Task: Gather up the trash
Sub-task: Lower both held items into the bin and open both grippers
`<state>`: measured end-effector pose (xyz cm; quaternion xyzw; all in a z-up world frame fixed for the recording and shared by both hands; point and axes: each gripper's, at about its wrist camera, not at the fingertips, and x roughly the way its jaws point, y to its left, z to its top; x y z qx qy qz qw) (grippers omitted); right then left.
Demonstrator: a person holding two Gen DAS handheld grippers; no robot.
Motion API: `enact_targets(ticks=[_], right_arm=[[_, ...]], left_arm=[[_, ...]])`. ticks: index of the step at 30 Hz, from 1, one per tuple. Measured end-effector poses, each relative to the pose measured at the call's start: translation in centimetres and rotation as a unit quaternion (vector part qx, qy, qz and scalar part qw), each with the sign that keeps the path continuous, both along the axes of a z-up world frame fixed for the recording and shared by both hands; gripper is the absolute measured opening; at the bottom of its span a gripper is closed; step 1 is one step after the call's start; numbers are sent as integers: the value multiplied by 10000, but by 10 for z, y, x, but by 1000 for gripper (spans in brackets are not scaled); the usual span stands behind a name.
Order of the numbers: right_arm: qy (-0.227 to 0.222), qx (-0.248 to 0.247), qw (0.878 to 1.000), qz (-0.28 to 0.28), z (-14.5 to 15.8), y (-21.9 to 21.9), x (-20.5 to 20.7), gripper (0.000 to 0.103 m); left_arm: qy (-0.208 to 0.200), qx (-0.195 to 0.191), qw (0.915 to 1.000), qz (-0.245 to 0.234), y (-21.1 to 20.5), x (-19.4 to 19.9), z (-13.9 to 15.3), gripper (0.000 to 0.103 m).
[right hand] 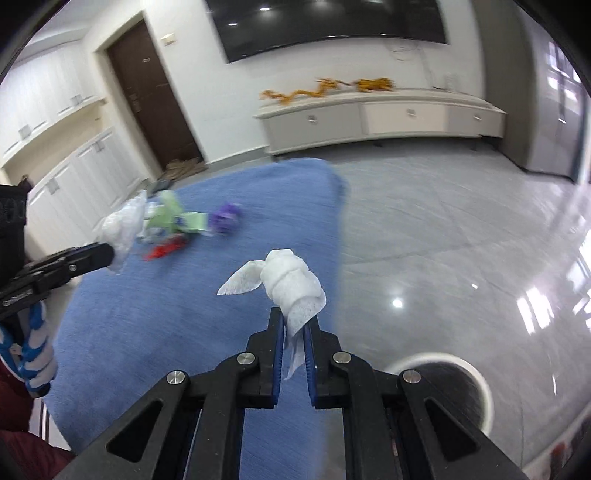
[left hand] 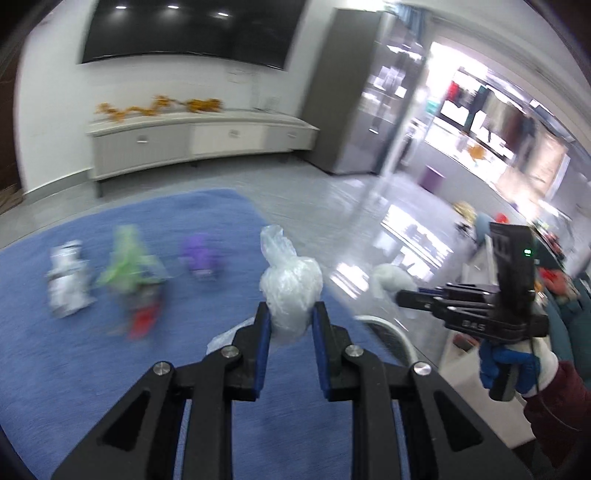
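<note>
My left gripper [left hand: 290, 318] is shut on a crumpled clear plastic bag [left hand: 288, 280], held above the blue cloth [left hand: 110, 369]. In the right wrist view the same gripper [right hand: 107, 254] comes in from the left with the plastic bag [right hand: 123, 225]. My right gripper [right hand: 293, 326] is shut on a twisted white tissue [right hand: 290, 284], lifted over the blue cloth's [right hand: 166, 325] right edge. It also shows at the right of the left wrist view as the right gripper [left hand: 400, 297] with the tissue [left hand: 389, 282]. Blurred on the cloth lie a white wrapper [left hand: 66, 284], a green wrapper [left hand: 129, 266], a red scrap [left hand: 144, 321] and a purple wrapper [left hand: 201, 254].
A round bin with a white rim [right hand: 447, 391] stands on the shiny grey floor [right hand: 461, 240] just right of the cloth. A low white sideboard [right hand: 380, 118], a wall screen [right hand: 332, 22] and a brown door [right hand: 151, 92] are behind. A gloved hand [left hand: 513, 369] holds the right gripper.
</note>
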<state>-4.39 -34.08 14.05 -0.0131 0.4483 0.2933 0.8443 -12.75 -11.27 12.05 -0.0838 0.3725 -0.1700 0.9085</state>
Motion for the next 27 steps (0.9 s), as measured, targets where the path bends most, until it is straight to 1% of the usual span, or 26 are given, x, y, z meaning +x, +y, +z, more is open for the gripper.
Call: enact_targets(ticks=[4, 6, 7, 11, 15, 17, 19, 21, 22, 23, 24, 25, 26, 27], right_arm=[[201, -221, 9982, -530, -17, -53, 0, 10], [330, -326, 9954, -840, -29, -78, -2, 10], [370, -349, 9944, -925, -31, -84, -2, 10], [612, -377, 9883, -1345, -48, -120, -5, 10], [807, -300, 9820, -1679, -63, -143, -3, 11], [881, -255, 9792, -1811, -69, -150, -1, 12], [960, -253, 9762, -1929, -76, -158, -1, 12], [1003, -298, 9736, -2027, -81, -164, -2, 18], [1010, -315, 9725, -2074, -81, -166, -3, 29], [1015, -317, 9715, -2120, -82, -167, 1, 37], [1015, -311, 9704, -2170, -83, -169, 1, 38], [1011, -303, 9692, -2224, -83, -174, -1, 38], [1009, -305, 9686, -2251, -82, -176, -5, 38], [1011, -310, 9678, -2282, -82, -179, -7, 38]], left_arm=[[140, 128, 9980, -602, -61, 19, -8, 21], [250, 195, 9954, -901, -93, 26, -15, 21], [326, 210, 9940, -1026, -107, 30, -19, 21], [570, 248, 9891, -1332, -150, 45, -31, 21], [798, 204, 9841, -1571, -186, 63, -44, 23], [876, 243, 9821, -1649, -202, 70, -51, 23], [997, 202, 9797, -1725, -216, 74, -57, 23], [1132, 134, 9771, -1794, -226, 83, -62, 28], [1182, 115, 9761, -1818, -229, 85, -64, 29], [1220, 102, 9754, -1834, -231, 86, -66, 34], [1244, 78, 9750, -1841, -234, 87, -67, 42], [1246, 63, 9750, -1841, -235, 87, -67, 45], [1236, 43, 9751, -1843, -235, 87, -66, 49], [1221, 13, 9751, -1853, -235, 86, -65, 49]])
